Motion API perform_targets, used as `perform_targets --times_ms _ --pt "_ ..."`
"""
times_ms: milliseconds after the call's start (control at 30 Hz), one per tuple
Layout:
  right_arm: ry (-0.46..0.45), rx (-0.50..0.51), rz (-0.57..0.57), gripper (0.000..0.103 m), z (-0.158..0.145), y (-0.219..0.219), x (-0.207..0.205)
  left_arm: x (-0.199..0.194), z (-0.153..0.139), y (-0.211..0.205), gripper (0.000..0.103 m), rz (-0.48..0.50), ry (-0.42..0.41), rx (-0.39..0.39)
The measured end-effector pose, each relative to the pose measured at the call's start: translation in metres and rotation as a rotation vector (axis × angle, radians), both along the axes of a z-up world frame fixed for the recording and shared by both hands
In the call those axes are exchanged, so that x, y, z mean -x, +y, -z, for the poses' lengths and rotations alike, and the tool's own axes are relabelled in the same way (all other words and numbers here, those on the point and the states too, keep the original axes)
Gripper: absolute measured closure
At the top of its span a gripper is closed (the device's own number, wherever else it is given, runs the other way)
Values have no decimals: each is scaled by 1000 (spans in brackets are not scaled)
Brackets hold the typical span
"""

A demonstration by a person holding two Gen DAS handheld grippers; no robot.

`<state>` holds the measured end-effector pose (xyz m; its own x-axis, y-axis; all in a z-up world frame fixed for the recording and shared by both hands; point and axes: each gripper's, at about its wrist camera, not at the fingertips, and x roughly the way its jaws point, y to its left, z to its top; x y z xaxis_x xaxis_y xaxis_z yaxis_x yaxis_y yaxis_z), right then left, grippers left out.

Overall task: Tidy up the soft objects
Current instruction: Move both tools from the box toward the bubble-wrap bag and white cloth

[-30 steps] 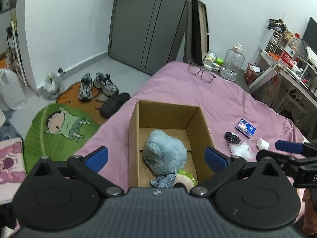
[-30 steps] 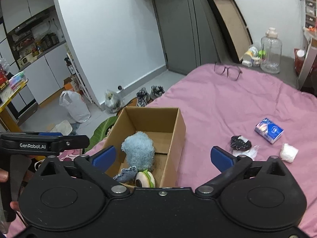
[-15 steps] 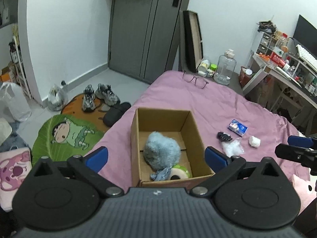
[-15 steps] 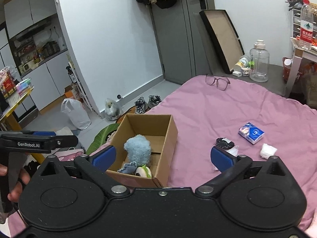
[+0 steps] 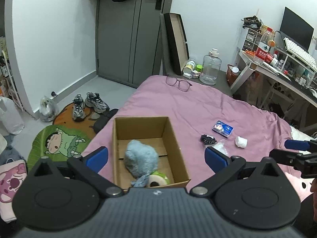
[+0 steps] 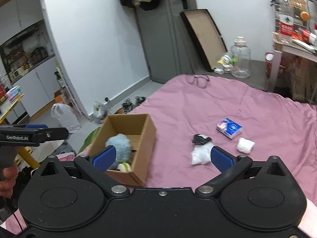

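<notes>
Left wrist view: the left gripper point(image 5: 156, 156) has its jaws spread wide, with nothing between the 2 blue pads point(image 5: 97, 157); they touch no object. It is held above the near end of an open cardboard box point(image 5: 174, 138) that rests on the pink bedsheet point(image 5: 198, 107). Inside the box, toward its near end, lies a fluffy blue plush toy point(image 5: 141, 158), and just in front of it a round green-and-white soft toy point(image 5: 158, 179) against the near wall. To the right of the box, on the sheet, lie a black soft item point(image 5: 207, 139), a clear plastic bag point(image 5: 222, 146) touching it, a white crumpled wad point(image 5: 241, 142) and a blue tissue pack point(image 5: 222, 128). Eyeglasses point(image 5: 179, 83) lie at the far edge of the bed. The right gripper point(image 5: 293, 150) enters from the right edge; its jaw opening cannot be told in this view.

Right wrist view: the right gripper point(image 6: 162, 156) also has its jaws spread wide and holds nothing. It is held above the sheet point(image 6: 237, 103) between the box point(image 6: 146, 136) on its left and the bag point(image 6: 200, 154) on its right. The bag lies just beside the right pad point(image 6: 222, 161); whether they touch cannot be told. The blue plush point(image 6: 118, 144) sits in the box, partly behind the left pad. The black item point(image 6: 200, 138), white wad point(image 6: 245, 145) and tissue pack point(image 6: 229, 128) lie further right.
</notes>
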<state>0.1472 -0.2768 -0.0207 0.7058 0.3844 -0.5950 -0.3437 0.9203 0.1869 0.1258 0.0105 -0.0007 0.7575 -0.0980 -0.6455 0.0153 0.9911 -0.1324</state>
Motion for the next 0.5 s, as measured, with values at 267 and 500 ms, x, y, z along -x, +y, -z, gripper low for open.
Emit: perform_targets --times_ms 267,500 --pt "13 13 48 0 16 -20 -18 -27 15 -19 0 16 27 16" --pt "31 9 82 0 30 -31 -38 -50 29 -35 0 52 45 32"
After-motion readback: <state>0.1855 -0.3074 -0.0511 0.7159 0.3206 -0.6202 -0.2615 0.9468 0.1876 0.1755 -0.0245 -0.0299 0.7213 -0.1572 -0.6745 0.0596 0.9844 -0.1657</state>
